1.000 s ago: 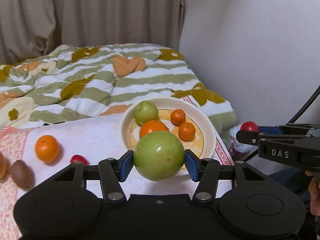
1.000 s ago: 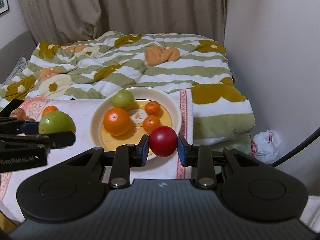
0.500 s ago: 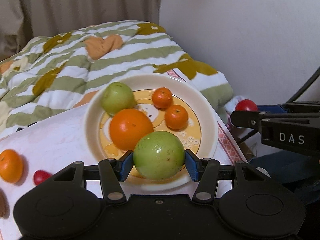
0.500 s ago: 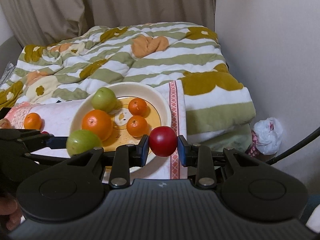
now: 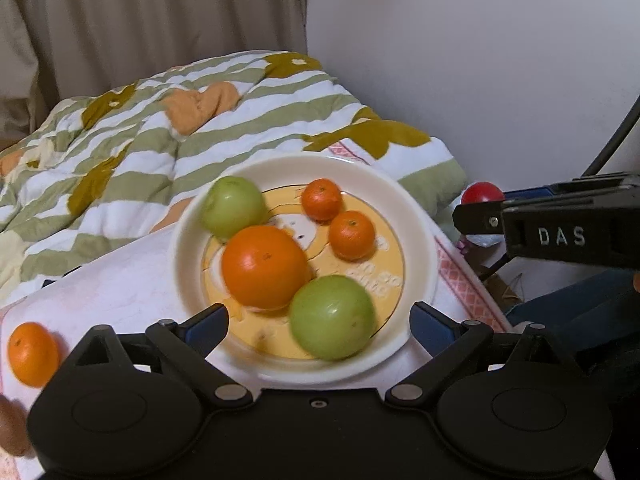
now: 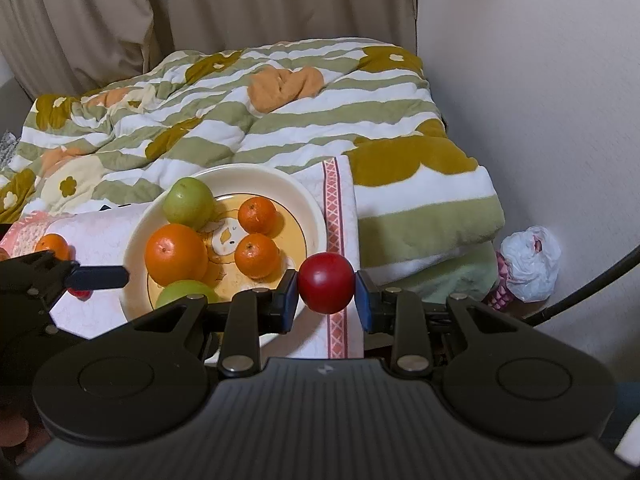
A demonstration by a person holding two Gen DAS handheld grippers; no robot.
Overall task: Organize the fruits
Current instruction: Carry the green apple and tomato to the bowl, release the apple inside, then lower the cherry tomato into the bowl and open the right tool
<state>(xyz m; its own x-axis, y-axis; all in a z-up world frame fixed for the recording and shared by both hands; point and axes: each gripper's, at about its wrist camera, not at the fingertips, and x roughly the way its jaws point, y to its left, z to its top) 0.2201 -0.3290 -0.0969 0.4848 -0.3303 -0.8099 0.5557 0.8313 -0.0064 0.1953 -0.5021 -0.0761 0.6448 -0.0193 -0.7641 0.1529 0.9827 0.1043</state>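
On the plate — 2 green fruits, 3 oranges; left tool opening, right tool pinching red fruit.

Striped quilt, beige curtain, perhaps a plastic bag (crumpled).

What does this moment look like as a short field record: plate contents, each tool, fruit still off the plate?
plate: two green fruits, one large orange, two small oranges
left tool: jaws opening, near green fruit between them, untouched, on the plate
right tool: shut on red fruit, beside the plate's rim
off plate: small orange on the cloth
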